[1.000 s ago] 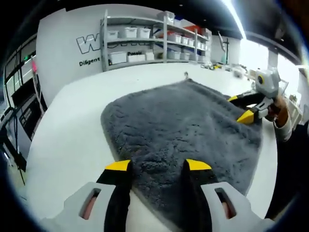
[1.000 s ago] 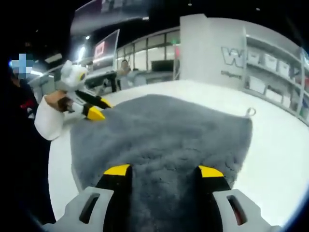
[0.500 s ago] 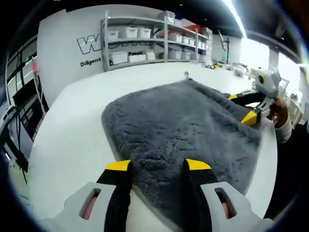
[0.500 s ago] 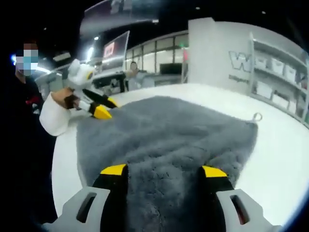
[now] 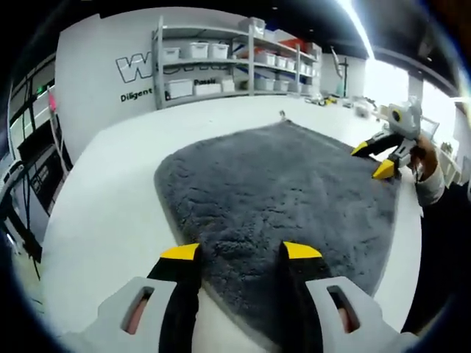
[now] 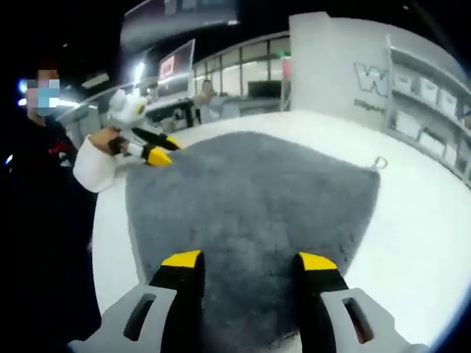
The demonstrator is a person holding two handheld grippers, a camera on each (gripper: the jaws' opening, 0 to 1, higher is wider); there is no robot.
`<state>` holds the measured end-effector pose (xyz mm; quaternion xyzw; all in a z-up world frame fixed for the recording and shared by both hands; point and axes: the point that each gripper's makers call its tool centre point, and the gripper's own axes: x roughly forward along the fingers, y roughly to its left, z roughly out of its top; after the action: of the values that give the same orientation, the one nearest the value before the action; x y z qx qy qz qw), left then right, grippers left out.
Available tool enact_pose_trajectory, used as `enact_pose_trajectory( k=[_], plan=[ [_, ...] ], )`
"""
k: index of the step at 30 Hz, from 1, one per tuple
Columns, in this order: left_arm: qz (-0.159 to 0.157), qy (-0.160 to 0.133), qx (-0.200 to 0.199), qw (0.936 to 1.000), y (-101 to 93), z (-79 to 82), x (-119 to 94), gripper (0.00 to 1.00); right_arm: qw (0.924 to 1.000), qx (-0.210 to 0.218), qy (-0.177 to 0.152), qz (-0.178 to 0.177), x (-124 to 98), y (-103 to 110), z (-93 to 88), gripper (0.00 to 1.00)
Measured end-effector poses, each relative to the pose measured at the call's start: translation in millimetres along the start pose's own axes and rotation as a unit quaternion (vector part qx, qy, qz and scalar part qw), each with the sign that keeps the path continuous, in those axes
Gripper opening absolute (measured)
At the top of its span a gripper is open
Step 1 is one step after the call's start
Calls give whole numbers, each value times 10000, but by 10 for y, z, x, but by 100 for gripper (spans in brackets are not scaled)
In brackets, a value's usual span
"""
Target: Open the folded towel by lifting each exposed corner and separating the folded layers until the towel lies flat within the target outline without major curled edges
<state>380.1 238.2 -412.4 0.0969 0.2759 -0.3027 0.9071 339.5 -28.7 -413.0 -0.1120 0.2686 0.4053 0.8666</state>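
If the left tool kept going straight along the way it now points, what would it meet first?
Most likely the grey towel: the left tool stands open right at its near edge, pointing across it. Whether the tips already touch the pile is unclear.

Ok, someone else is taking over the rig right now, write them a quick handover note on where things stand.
Left gripper: jaws open, over the near edge of the grey towel, holding nothing.
Right gripper: jaws open, above its own edge of the towel, also empty.
The towel is spread in a single layer on the white table, hanging loop at a far corner. No folded layers or large curled edges are visible.
Done: unfolding looks essentially complete.
Left: check the towel sits inside the target outline, which I cannot make out in either view, and smooth any edge that lifts.
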Motion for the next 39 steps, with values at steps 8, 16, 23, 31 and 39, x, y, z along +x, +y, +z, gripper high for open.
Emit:
enact_pose_trajectory(
  k=[8, 16, 23, 31, 39],
  plan=[
    [-20, 38, -12, 10000, 23, -7, -57, 41, 9967, -815, -8, 28, -117, 26, 94, 44],
    [79, -43, -148, 9998, 144, -29, -264, 40, 9864, -1448, -370, 678, -108, 395, 264, 53],
    [-8, -35, -246, 9997, 139, -65, -301, 37, 9496, -3008, -750, 469, 3, 647, 465, 47],
    [-108, 26, -220, 9997, 102, -75, -277, 33, 9169, -3870, -775, 591, 74, 1013, 426, 51],
    [-213, 74, -151, 9996, 50, -84, -255, 30, 8901, -4483, -759, 325, 156, 1181, 393, 60]
  ],
)
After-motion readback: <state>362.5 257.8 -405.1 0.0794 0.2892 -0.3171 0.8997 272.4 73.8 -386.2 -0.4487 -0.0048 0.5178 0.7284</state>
